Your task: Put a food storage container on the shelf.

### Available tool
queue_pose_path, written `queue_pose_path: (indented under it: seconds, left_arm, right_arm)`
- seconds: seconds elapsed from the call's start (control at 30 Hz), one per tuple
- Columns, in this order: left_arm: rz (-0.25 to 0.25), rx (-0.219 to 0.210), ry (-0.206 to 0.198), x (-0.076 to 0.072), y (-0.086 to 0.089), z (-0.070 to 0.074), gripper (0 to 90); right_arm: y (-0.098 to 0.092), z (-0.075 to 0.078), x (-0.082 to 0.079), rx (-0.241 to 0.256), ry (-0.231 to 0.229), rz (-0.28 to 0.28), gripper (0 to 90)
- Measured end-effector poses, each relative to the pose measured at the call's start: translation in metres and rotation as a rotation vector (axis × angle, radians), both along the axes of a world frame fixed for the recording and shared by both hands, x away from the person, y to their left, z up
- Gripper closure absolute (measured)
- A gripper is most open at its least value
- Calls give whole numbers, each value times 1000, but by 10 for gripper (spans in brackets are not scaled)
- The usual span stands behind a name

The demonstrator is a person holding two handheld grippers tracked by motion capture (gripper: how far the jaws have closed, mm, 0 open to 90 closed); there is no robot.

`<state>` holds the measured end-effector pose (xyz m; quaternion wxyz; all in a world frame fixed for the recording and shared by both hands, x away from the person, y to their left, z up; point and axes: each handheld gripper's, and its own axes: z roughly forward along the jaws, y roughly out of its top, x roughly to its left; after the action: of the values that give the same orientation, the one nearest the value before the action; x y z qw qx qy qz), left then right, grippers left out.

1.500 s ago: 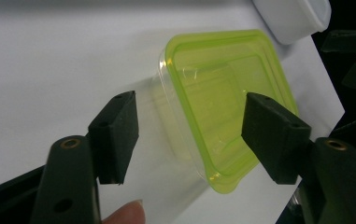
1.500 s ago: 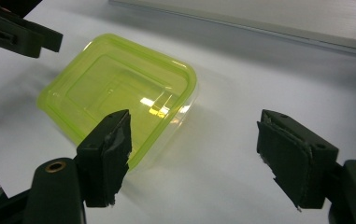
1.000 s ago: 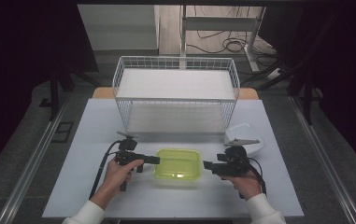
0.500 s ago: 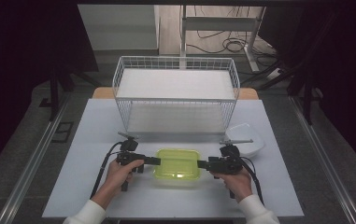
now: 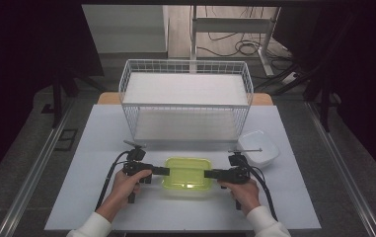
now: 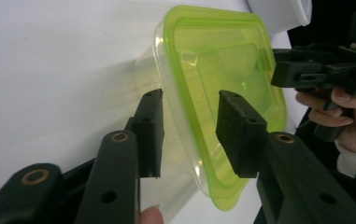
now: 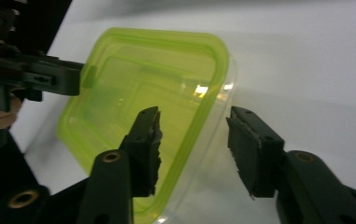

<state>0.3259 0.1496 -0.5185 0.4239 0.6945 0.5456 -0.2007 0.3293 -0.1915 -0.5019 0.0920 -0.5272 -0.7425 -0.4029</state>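
White worktop (image 5: pixel 96 148) is carrying a clear plastic container with a glossy yellow-green lid (image 5: pixel 187 173), lying just in front of the wire basket (image 5: pixel 185 98). Both tongs are now reaching the container's ends, having closed in since earlier: left tongs (image 5: pixel 166 171) and right tongs (image 5: pixel 207 174) are spread, straddling the lid's rounded rim.

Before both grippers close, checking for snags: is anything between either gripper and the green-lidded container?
Nothing visible. The left gripper and right gripper each straddle an edge of the container with open jaws.
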Motion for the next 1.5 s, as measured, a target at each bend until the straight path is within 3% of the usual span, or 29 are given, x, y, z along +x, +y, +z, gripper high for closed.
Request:
queue_pose_path:
  seconds: [0.17, 0.27, 0.57, 0.77, 0.9, 1.3, 1.43, 1.5]
  left_arm:
    - [7, -11, 12, -2, -2, -3, 673]
    - [21, 7, 3, -4, -3, -2, 728]
    - [32, 4, -53, -12, -2, 10, 778]
    - [28, 4, -106, -16, -3, 20, 779]
    - [23, -6, -139, -18, -1, 27, 782]
    - [27, 1, -242, -26, 1, 50, 787]
    - [29, 8, -279, -29, 2, 59, 788]
    - [29, 8, -292, -31, 2, 62, 788]
  right_arm:
    - [0, -4, 0, 38, 33, -3, 666]
    - [-2, -5, 0, 57, 54, -21, 708]
    - [-6, 0, -2, 86, 36, -19, 777]
    - [-9, 10, -5, 93, -11, 0, 781]
    - [-9, 22, -8, 99, -78, 28, 780]
    - [-8, 43, -15, 92, -203, 79, 775]
    - [-7, 55, -20, 83, -278, 106, 772]
    - [-7, 56, -20, 84, -282, 108, 772]
